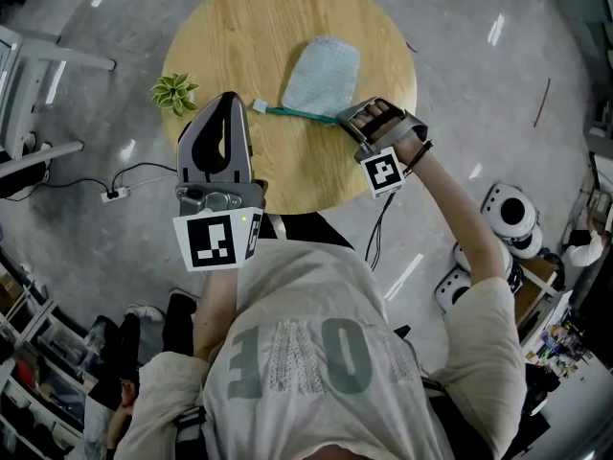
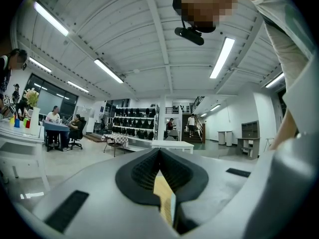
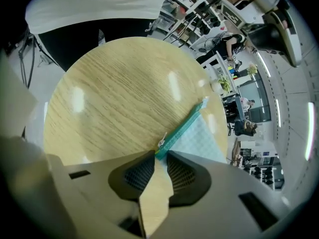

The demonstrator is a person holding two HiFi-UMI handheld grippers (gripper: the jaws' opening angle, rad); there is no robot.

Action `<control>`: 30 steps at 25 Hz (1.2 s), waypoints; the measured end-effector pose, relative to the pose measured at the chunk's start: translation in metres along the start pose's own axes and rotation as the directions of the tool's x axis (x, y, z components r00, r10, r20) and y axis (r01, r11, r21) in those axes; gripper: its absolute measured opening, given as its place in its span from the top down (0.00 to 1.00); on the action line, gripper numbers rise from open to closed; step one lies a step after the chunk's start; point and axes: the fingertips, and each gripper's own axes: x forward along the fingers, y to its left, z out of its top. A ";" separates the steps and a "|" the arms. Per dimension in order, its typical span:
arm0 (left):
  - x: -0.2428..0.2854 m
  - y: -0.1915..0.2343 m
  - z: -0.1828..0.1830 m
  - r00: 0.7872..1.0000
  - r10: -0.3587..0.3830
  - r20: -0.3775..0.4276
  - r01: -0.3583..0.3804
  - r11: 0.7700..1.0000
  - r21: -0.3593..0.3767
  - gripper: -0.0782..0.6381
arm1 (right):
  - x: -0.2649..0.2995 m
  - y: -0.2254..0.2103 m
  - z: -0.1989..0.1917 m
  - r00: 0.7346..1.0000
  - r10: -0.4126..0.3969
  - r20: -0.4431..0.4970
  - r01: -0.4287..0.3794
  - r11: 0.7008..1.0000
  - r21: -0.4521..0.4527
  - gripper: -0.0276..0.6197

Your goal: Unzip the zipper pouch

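The head view looks steeply down from above the person [image 1: 316,353] onto the round worktop [image 1: 230,65], which lies some way off. The left gripper [image 2: 159,156] view faces level across the room, towards shelves [image 2: 132,121] and ceiling lights [image 2: 222,59]. The right gripper [image 3: 158,156] view tilts down, close over the worktop, sharing its wood and the zipper pouch [image 3: 199,136] with the head view

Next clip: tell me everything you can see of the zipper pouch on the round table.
The zipper pouch is small, flat, of pale blue checked fabric, rounded at its far end, lying on the round wooden table. A teal zipper band runs along its near edge and looks closed, with a silver pull beside the right gripper and a white tab at the other end. The right gripper's jaws are closed on the band's end; nothing else touches the pouch.
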 end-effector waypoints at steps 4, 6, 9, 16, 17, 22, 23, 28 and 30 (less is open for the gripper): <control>0.002 -0.001 0.000 1.000 -0.005 -0.005 0.005 1.000 -0.002 0.86 | -0.004 0.001 -0.001 1.000 0.013 0.002 -0.013 0.999 0.041 0.84; 0.002 -0.001 0.000 1.000 -0.010 -0.004 0.010 1.000 -0.002 0.86 | -0.006 -0.002 0.000 1.000 0.015 0.005 -0.016 0.997 0.078 0.85; 0.003 0.000 0.000 1.000 -0.018 0.000 0.018 1.000 0.001 0.86 | -0.010 -0.012 0.001 1.000 0.010 0.007 -0.011 0.989 0.148 0.85; 0.007 -0.001 0.020 0.998 -0.048 0.038 0.047 0.999 0.017 0.86 | -0.047 -0.085 -0.004 0.992 -0.126 0.021 0.100 0.865 0.491 0.86; 0.007 -0.002 0.024 0.997 -0.054 0.046 0.053 0.998 0.022 0.86 | -0.055 -0.097 -0.006 0.987 -0.158 0.023 0.119 0.825 0.552 0.86; 0.008 0.002 0.046 0.992 -0.086 0.089 0.083 0.996 0.040 0.86 | -0.094 -0.155 -0.012 0.946 -0.323 0.007 0.197 0.594 0.780 0.86; 0.008 0.003 0.051 0.991 -0.093 0.100 0.089 0.995 0.045 0.86 | -0.102 -0.166 -0.012 0.935 -0.355 0.000 0.208 0.547 0.811 0.86; 0.010 0.004 0.079 0.981 -0.128 0.148 0.120 0.991 0.063 0.86 | -0.150 -0.202 -0.010 0.859 -0.511 -0.031 0.187 0.257 0.948 0.86; 0.010 0.004 0.087 0.976 -0.144 0.162 0.134 0.989 0.067 0.86 | -0.168 -0.214 -0.009 0.812 -0.581 -0.052 0.130 0.093 0.987 0.86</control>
